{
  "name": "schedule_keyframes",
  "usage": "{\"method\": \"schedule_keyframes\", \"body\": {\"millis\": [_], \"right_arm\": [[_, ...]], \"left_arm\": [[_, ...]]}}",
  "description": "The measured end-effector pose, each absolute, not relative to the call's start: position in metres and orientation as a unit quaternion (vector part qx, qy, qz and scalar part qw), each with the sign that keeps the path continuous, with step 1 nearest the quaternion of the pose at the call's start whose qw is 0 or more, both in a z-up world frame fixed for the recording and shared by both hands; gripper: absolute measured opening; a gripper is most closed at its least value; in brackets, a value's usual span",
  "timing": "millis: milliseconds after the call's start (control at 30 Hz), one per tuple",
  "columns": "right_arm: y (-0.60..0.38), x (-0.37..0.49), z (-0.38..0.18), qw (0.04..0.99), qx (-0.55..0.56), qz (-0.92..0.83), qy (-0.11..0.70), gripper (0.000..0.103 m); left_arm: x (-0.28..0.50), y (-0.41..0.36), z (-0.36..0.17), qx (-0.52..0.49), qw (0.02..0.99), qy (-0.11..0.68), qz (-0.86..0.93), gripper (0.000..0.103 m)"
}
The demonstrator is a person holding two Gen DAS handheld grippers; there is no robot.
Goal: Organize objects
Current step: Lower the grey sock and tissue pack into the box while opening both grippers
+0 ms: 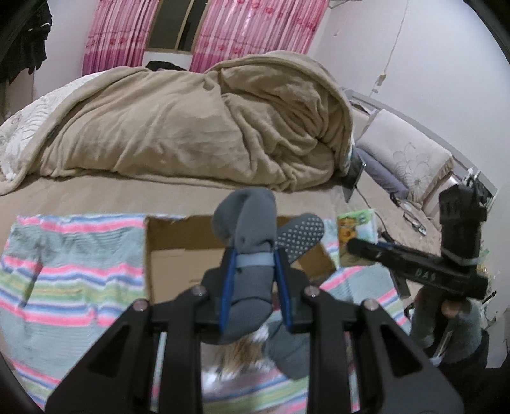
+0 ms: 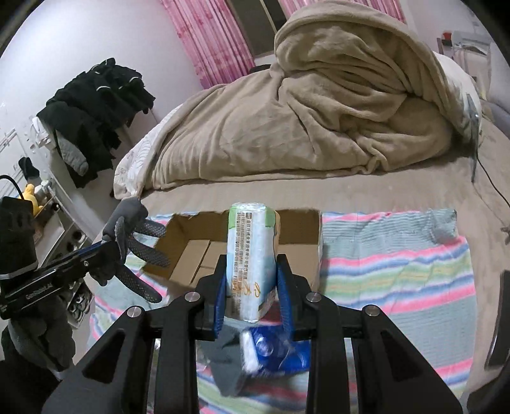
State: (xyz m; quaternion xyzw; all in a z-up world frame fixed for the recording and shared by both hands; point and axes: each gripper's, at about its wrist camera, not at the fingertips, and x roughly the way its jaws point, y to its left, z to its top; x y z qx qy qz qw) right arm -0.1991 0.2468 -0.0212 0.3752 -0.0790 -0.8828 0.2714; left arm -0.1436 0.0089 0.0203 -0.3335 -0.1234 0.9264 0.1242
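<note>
Two hand-held grippers work over a striped towel (image 2: 398, 274) spread on a bed, where an open cardboard box (image 2: 296, 229) sits just ahead of both. The left gripper (image 1: 255, 261) has its blue-edged fingers closed narrowly on a bundle of grey socks (image 1: 251, 223), which rises above the fingertips and hangs below them; one sock's dotted sole (image 1: 301, 235) sticks out to the right. The bundle hovers at the near edge of the box. The right gripper (image 2: 251, 280) clamps an upright pack of tissues (image 2: 250, 254) between its fingers, the pack standing in front of the box's open top. Below that gripper, on the towel, lie a blue plastic packet (image 2: 277, 350) and a grey cloth (image 2: 226, 356), both blurred. A rumpled tan blanket (image 1: 197, 121) is heaped on the bed well beyond the box, before pink curtains (image 1: 251, 28).
</note>
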Motion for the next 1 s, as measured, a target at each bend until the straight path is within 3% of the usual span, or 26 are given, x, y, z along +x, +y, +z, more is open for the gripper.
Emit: {"method": "schedule_keyframes", "body": {"millis": [700,733,800,933,1000], "right_arm": [[0.246,-0.250,-0.068,0.280,0.409,-0.864,-0.086,0.033],[0.247,-0.251,-0.068,0.279,0.408,-0.865,-0.087,0.035],[0.251,-0.251,-0.067,0.279,0.404,-0.866,-0.091,0.051],[0.259,-0.248,-0.061,0.268,0.396,-0.873,-0.093,0.055],[0.263,-0.244,-0.057,0.262,0.394,-0.876,-0.097,0.055]], "left_arm": [[-0.238,0.070,-0.069,-0.416,0.162,-0.166,0.879,0.025],[-0.240,0.071,-0.072,-0.422,0.163,-0.169,0.876,0.027],[-0.241,0.076,-0.078,-0.432,0.161,-0.170,0.871,0.029],[-0.241,0.082,-0.078,-0.442,0.161,-0.165,0.867,0.038],[-0.238,0.084,-0.074,-0.444,0.165,-0.161,0.866,0.051]]}}
